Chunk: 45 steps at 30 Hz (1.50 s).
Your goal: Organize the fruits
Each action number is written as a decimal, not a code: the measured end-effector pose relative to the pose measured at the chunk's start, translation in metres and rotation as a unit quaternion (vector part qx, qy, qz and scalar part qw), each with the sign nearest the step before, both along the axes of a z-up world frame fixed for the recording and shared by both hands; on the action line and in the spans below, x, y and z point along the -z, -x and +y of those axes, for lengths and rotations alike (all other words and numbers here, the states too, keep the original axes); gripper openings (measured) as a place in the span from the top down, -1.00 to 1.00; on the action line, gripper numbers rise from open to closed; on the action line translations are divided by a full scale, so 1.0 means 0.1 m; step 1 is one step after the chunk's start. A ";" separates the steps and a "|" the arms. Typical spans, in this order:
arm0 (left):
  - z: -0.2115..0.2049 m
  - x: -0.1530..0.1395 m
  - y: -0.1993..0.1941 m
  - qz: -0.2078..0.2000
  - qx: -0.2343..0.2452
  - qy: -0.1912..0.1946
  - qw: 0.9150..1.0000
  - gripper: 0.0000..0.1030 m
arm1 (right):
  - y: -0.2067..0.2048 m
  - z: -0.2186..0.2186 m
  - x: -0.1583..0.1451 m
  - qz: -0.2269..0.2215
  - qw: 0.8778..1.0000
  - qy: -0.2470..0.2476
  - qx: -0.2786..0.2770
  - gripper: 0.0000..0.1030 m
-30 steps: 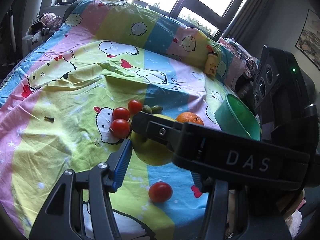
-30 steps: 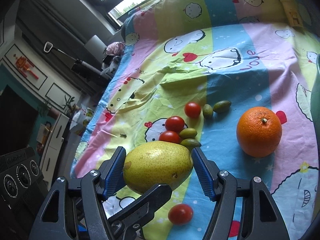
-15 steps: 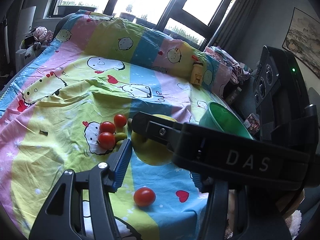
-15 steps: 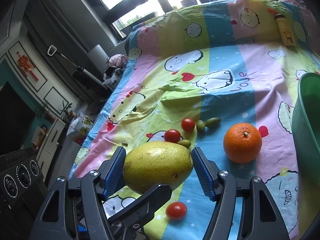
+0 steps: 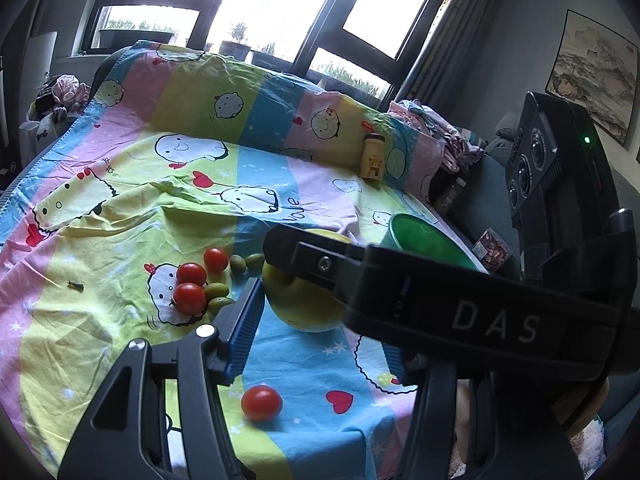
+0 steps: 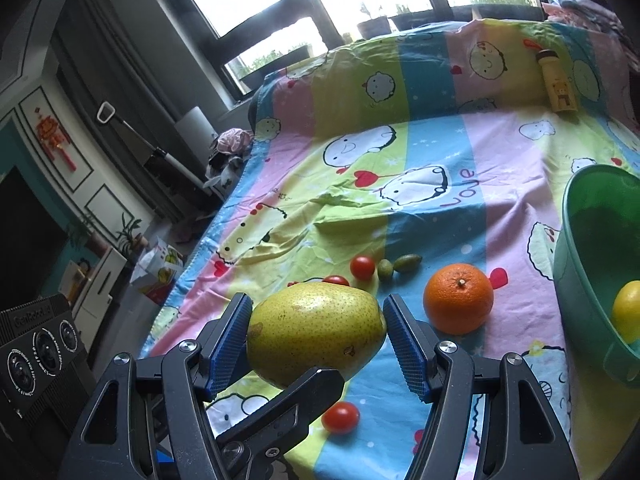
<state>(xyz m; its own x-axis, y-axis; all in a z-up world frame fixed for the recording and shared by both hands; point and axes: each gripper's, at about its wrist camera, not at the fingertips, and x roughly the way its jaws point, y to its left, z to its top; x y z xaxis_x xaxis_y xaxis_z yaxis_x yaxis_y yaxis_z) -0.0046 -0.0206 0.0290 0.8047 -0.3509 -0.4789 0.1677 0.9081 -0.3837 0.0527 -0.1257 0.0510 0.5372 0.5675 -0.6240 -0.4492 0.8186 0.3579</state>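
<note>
The right gripper (image 6: pixel 316 344) has hold of a big yellow-green pear (image 6: pixel 316 332), its two blue pads pressed against the pear's ends, and the fruit hangs clear above the bed sheet (image 6: pixel 432 148). From the left wrist view the same pear (image 5: pixel 304 300) shows partly behind the right gripper's black body, which crosses the pic w/ "DAS" printed on it.

The left gripper (image 5: pixel 320 344) stands about half open w/ nothing between its pads; only the left blue pad (image 5: pixel 244 332) shows clearly (the other is mostly hidden behind the right gripper's body).

On the sheet, an orange (image 6: pixel 458 298) sits to the right of the pear, near a green bowl (image 6: pixel 576 264) at the right edge. A yellow fruit (image 6: pixel 628 316) lies inside that bowl, prob. a lemon, though it's cut off by the frame.

A bunch of cherry tomatoes (image 5: pixel 190 290) lies left of the pear w/ small green oval fruits (image 5: pixel 248 261) touching or just beside them. One more cherry tomato (image 5: pixel 262 402) sits alone nearer the camera, below the pear.

Farther back, a small yellow bottle (image 5: pixel 373 158) stands upright against the raised far end of the bed, below the windows.
</note>
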 end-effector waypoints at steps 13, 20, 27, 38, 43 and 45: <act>-0.26 -0.20 -0.05 -0.027 0.030 -0.013 0.999 -0.04 | 0.05 -0.29 -0.21 -0.032 0.999 -0.012 0.027 -0.35; -0.43 -0.30 -0.10 -0.035 0.048 -0.026 0.998 -0.04 | 0.06 -0.47 -0.30 -0.042 0.998 -0.022 0.043 -0.35; -0.62 -0.37 -0.18 -0.040 0.070 -0.034 0.996 -0.04 | 0.04 -0.67 -0.37 -0.048 0.996 -0.032 0.065 -0.35; -0.92 -0.44 -0.32 -0.043 0.103 -0.045 0.993 -0.04 | 0.01 -1.02 -0.42 -0.050 0.993 -0.049 0.100 -0.35; -1.04 -0.44 -0.39 -0.040 0.118 -0.046 0.991 -0.04 | -0.03 -1.15 -0.42 -0.047 0.991 -0.054 0.117 -0.35; -1.09 -0.43 -0.42 -0.036 0.124 -0.046 0.991 -0.04 | -0.04 -1.21 -0.41 -0.044 0.990 -0.055 0.124 -0.35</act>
